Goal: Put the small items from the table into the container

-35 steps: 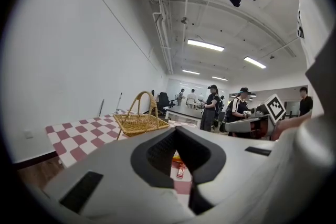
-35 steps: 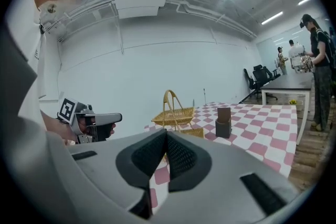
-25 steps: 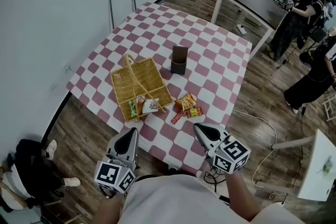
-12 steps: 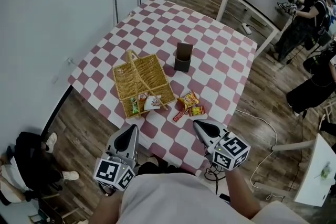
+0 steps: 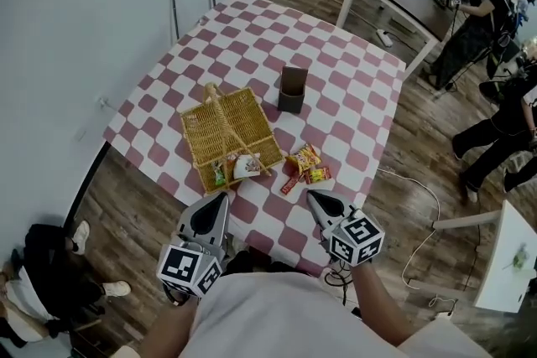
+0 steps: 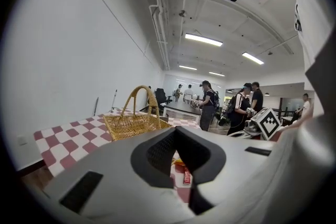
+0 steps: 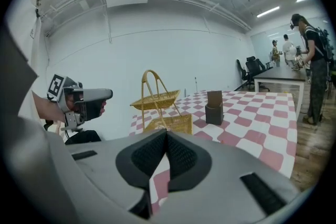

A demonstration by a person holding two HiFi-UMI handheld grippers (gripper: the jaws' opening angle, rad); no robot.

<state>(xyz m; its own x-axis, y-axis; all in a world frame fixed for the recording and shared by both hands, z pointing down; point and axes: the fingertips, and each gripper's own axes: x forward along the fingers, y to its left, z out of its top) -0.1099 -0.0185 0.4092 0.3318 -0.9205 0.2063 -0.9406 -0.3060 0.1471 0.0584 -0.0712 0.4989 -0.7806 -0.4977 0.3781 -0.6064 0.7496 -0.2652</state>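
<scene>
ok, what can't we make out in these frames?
Print on the snack packets: too small in the head view.
Same packets, left gripper view: mostly hidden behind the left gripper.
In the wicker basket, the items overlap: count unclear in the head view; its wall hides them in the right gripper view.
Inside of the dark box: too dark in the head view.

Snack packets too small to read
</scene>
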